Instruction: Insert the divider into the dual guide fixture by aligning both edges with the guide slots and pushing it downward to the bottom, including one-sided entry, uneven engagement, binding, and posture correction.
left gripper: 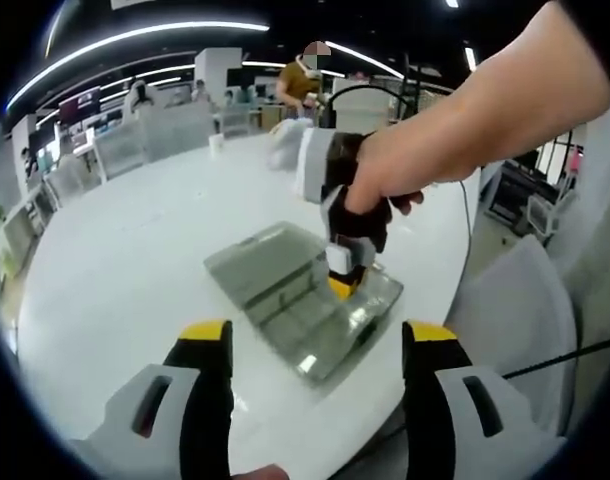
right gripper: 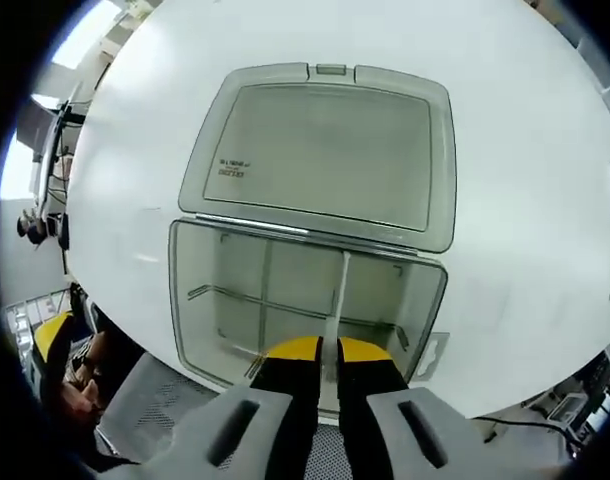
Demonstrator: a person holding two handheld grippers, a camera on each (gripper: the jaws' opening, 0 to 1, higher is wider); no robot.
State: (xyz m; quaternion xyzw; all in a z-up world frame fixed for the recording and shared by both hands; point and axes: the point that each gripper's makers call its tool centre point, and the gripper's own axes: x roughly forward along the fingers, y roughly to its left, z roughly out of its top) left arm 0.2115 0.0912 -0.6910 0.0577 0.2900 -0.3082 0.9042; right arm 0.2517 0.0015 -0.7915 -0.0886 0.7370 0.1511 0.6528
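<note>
Right gripper jaws pinch thin translucent divider in clear rectangular fixture.

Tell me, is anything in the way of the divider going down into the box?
Nothing visible. The right claw pinches the divider upright inside the open box. The lid lies flat behind.

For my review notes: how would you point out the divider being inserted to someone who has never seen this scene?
On the round white table lies a clear plastic box with its lid hinged open flat. Inside the tray, the divider is the thin pale strip standing on edge, pinched at its near end by the right gripper. Unlike the clear partitions already seated, it is whitish and held.
</note>
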